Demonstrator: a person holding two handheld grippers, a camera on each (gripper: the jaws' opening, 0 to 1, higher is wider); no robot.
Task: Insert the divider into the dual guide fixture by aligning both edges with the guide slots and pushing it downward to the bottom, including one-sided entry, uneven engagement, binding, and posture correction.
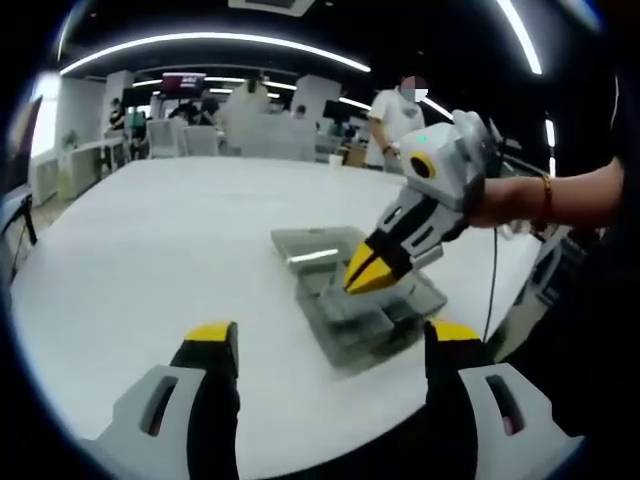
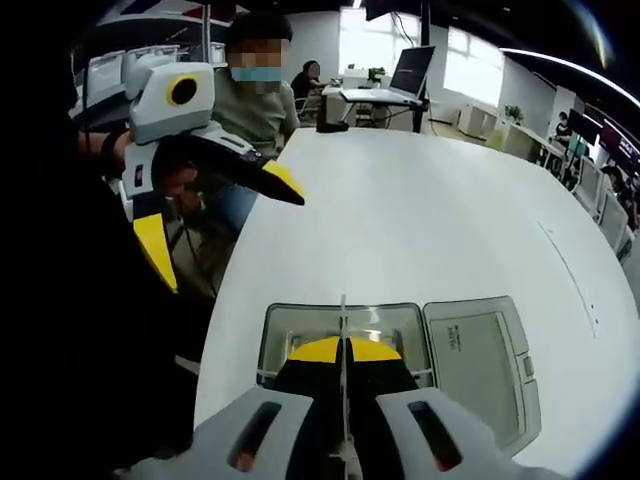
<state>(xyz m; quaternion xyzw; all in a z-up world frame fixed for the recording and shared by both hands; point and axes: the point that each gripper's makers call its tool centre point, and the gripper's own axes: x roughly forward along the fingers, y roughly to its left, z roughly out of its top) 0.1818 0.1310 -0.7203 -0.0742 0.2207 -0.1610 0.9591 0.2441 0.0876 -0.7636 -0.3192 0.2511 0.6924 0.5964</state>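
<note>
Pinching divider [image 2: 342,330] above fixture [image 2: 300,330]

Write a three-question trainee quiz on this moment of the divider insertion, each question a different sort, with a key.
1. True or false: the right gripper is shut on the divider.
2. Multiple choice: the left gripper is A) open, holding nothing; B) shut on the fixture; C) shut on the lid.
3. Fill in: in the right gripper view, the lid lies open on the table to the ___ of the fixture.

Key: 1 true; 2 A; 3 right.
</note>
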